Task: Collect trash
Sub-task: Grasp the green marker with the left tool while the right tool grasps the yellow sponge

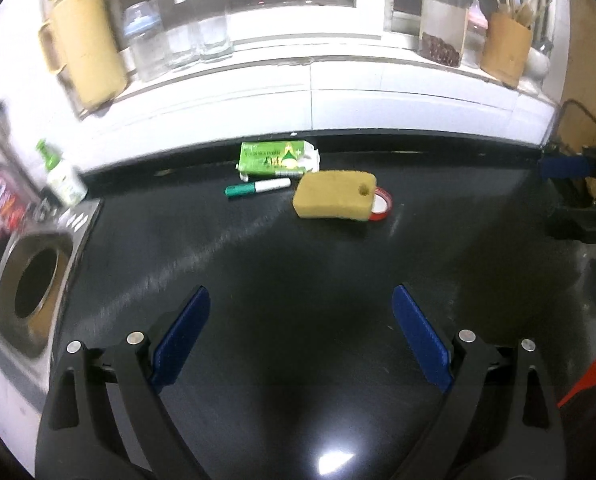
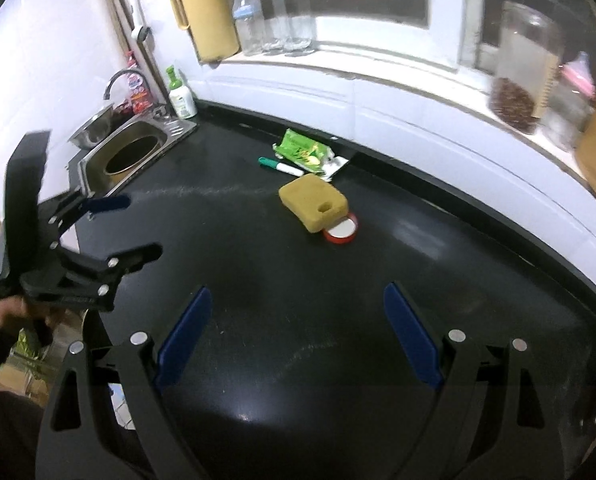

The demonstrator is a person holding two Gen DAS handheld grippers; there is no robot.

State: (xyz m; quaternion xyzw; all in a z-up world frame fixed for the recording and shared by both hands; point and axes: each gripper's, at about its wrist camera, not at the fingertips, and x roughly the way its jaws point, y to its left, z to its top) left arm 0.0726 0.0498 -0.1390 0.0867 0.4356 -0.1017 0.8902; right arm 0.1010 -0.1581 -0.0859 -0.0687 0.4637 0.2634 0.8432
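Both tools hover over the near part of the black counter [image 1: 298, 340] with jaws spread wide and nothing between them: the left gripper [image 1: 301, 304] faces the clutter almost head-on, while the right gripper [image 2: 298, 304] looks at it slightly from the right. Further back, well apart from both, the yellow sponge [image 1: 335, 195] lies partly over a red-rimmed lid [image 1: 381, 207]. Beyond it, by the back wall, the green marker [image 1: 257, 188] and the green wrapper [image 1: 278, 159] lie with long axes across the left gripper's view, ahead and slightly left, so it seems better placed.
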